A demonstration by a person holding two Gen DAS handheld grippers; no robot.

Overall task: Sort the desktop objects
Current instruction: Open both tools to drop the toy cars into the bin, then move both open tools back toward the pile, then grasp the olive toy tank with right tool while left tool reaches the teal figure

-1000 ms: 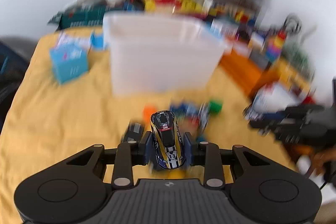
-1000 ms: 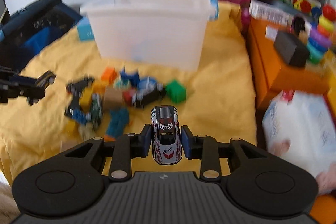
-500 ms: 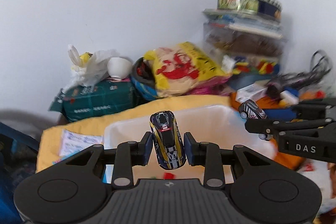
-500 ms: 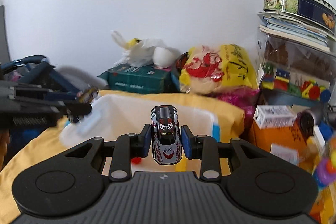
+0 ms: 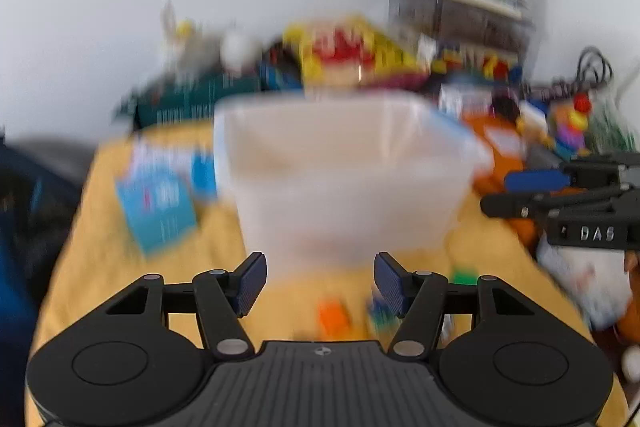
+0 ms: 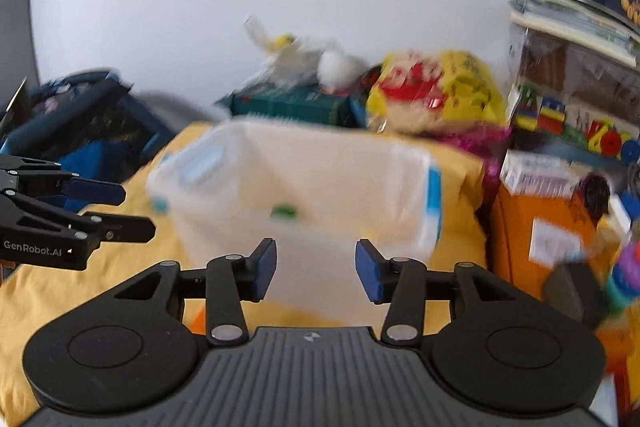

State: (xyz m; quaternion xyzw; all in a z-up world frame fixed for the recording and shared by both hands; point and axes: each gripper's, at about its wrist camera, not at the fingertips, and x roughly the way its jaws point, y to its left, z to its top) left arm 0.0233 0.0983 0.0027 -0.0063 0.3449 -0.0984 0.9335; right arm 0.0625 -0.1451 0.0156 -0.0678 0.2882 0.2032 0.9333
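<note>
Both grippers now hold nothing. Half a second ago each one gripped a small toy car above the clear plastic bin; now the left gripper [image 5: 320, 279] has its blue-padded fingers spread wide apart with only air between them, and the right gripper [image 6: 316, 267] is spread apart and bare in the same way. Neither car can be seen in either view, so they have most likely been dropped into the bin, though heavy motion blur hides them.

The clear plastic bin [image 5: 344, 179] stands directly ahead of both grippers on a table covered with a yellow cloth [image 5: 100, 259]. In the right wrist view something small and green [image 6: 283, 213] shows inside the bin or through its wall. The left view looks lower than before, toward the table, where a few loose pieces lie just in front of the bin: an orange block [image 5: 334, 315], a green block [image 5: 464, 275] and a blurred blue piece beside them. A light blue box [image 5: 158, 211] rests on the cloth to the left of the bin.

Each gripper appears at the edge of the other's view, fingers parted, near the bin's sides.

Judging from this, one round of sorting is finished: two cars put away, both grippers free. The loose blocks in front of the bin look like the next things to collect, so the task seems partway done
</note>
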